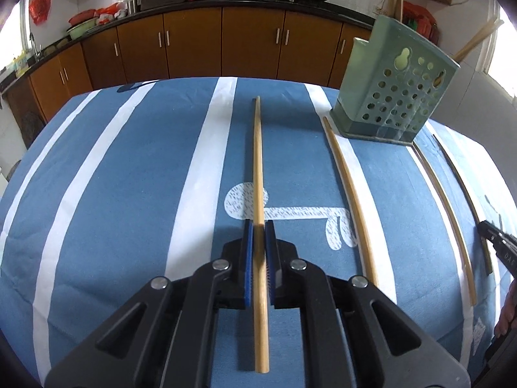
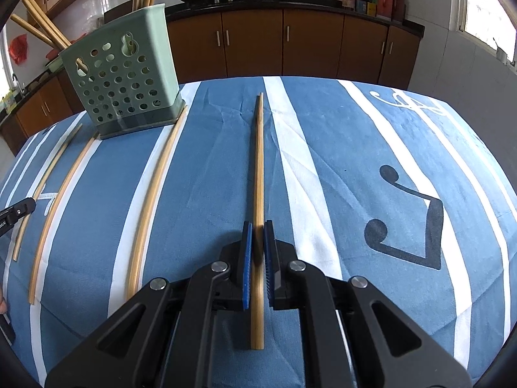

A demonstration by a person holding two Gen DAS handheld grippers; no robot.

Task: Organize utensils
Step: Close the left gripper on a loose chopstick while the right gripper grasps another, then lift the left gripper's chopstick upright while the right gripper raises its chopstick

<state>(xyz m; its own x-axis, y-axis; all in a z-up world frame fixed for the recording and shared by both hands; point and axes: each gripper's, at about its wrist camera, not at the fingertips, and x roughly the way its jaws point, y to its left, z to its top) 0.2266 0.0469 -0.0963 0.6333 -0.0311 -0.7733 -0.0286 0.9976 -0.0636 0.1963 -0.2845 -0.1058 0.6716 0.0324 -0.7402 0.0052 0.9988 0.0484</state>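
Note:
Several bamboo chopsticks lie lengthwise on a blue-and-white striped tablecloth (image 1: pixel 129 168). My left gripper (image 1: pixel 259 226) is shut on one chopstick (image 1: pixel 257 161) near its thick end. My right gripper (image 2: pixel 257 226) is shut on another chopstick (image 2: pixel 258 161). A green perforated utensil holder (image 1: pixel 392 93) stands at the far right in the left wrist view; it also shows in the right wrist view (image 2: pixel 124 74) at the far left, with several chopsticks upright inside. Loose chopsticks lie between the grippers, one (image 1: pixel 350 194) in the left wrist view and one (image 2: pixel 155 187) in the right wrist view.
Two more chopsticks (image 2: pixel 58 200) lie left of the holder in the right wrist view. The right gripper's tip (image 1: pixel 494 239) shows at the left view's right edge. Brown kitchen cabinets (image 1: pixel 194 42) and a counter with woks stand beyond the table's far edge.

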